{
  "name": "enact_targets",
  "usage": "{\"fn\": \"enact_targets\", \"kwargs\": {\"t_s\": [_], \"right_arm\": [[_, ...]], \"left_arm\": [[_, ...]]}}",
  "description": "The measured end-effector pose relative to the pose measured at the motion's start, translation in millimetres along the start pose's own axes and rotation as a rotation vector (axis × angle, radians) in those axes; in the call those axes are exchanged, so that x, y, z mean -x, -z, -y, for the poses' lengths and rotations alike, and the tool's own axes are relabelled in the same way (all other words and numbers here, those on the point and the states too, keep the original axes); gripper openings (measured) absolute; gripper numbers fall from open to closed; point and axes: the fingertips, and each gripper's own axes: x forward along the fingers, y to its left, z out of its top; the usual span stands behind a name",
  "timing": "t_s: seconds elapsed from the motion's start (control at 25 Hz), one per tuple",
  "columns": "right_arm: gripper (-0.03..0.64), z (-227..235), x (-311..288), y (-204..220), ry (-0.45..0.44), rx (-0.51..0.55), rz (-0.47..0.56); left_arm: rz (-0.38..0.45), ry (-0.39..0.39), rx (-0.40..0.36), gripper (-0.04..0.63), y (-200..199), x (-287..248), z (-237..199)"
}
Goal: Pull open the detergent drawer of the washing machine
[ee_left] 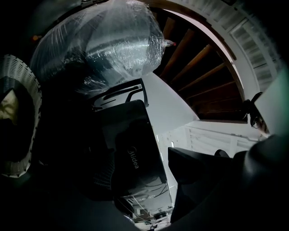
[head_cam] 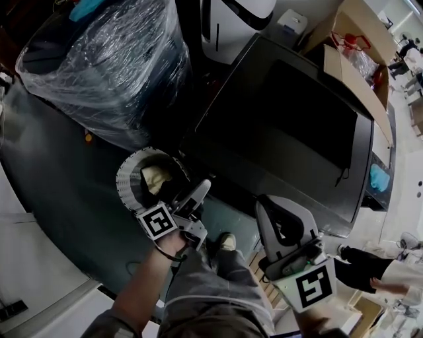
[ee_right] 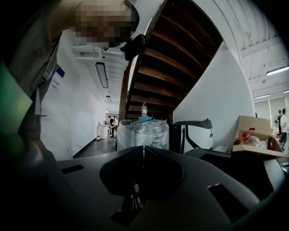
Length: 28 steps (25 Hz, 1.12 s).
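Observation:
The black washing machine (head_cam: 284, 125) stands in front of me, seen from above; in the left gripper view its dark front with a logo (ee_left: 133, 158) lies tilted between the jaws. I cannot make out the detergent drawer in any view. My left gripper (head_cam: 200, 190) hangs near the machine's lower left corner, open (ee_left: 142, 173), with nothing between its jaws. My right gripper (head_cam: 266, 203) is in front of the machine's near edge. Its tips (ee_right: 143, 149) meet in the right gripper view, shut on nothing.
A large plastic-wrapped bundle (head_cam: 106, 66) stands left of the machine, with a white perforated basket (head_cam: 132, 178) below it. A white appliance (head_cam: 234, 20) and an open cardboard box (head_cam: 357, 59) sit behind. Another person (head_cam: 370, 270) stands at right. A wooden staircase (ee_right: 171, 67) rises overhead.

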Motion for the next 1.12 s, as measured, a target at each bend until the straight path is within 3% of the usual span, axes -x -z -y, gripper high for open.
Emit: {"fn": "enact_targets", "kwargs": {"t_s": [0.36,0.72,1.12], "right_arm": [[0.032,2.5,-9.9,17.8,-0.038,-0.021,-0.016],[0.032,4.3,-14.5,28.7,-0.064,-0.041,-0.027],[0.032,4.5,-15.2,35.5,-0.090,-0.067,-0.031]], "left_arm": [[0.036,0.031,0.084,0.386,7.1,-17.0,-20.7],[0.078,0.127,0.178,0.420,10.3,-23.8,-21.4],[0.126,0.182,0.195,0.434,10.0,-28.2,-19.8]]}}
